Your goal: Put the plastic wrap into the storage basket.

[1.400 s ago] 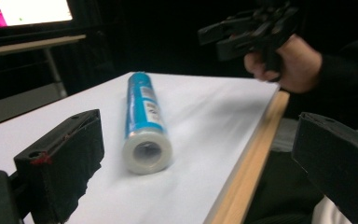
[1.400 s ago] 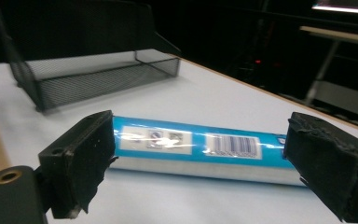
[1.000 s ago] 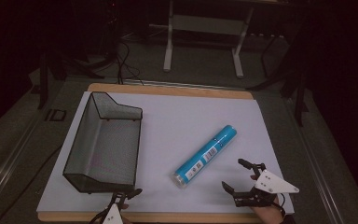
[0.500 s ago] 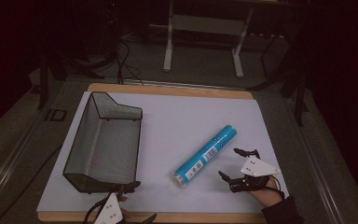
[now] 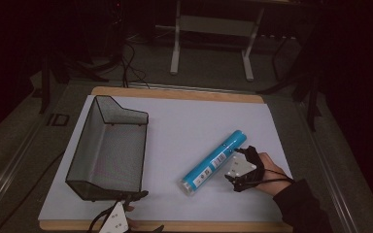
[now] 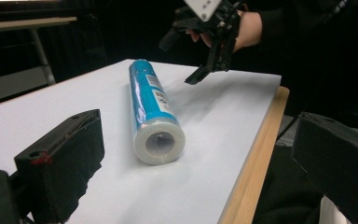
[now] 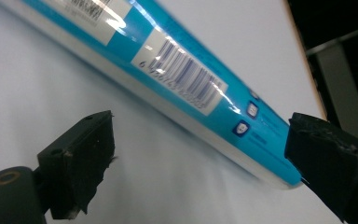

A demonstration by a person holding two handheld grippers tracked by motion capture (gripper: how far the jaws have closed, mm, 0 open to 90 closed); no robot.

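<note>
A blue tube [image 5: 212, 163] with a barcode label lies slantwise on the white sheet [image 5: 194, 119], right of centre. My right gripper [image 5: 229, 168] is open just to the right of the tube, one jaw at each end of a short stretch of it. In the right gripper view the tube [image 7: 186, 70] lies just past the spread jaws of that gripper [image 7: 205, 163]. At the sheet's front edge my left gripper [image 5: 145, 212] is open and holds nothing. In the left gripper view, past that gripper [image 6: 200, 168], I see the tube [image 6: 151, 109] end-on and the right gripper [image 6: 200, 46] behind it.
A black wire-mesh basket [image 5: 90, 141] stands on the left half of the sheet, with nothing in it. The sheet rests on a wooden board [image 5: 175, 93]. Behind the table are a metal frame [image 5: 209, 29] and cables on the dark floor.
My right gripper has moved left and away from the front edge, up to the tube's side. My left gripper has come a little further in over the front edge.
</note>
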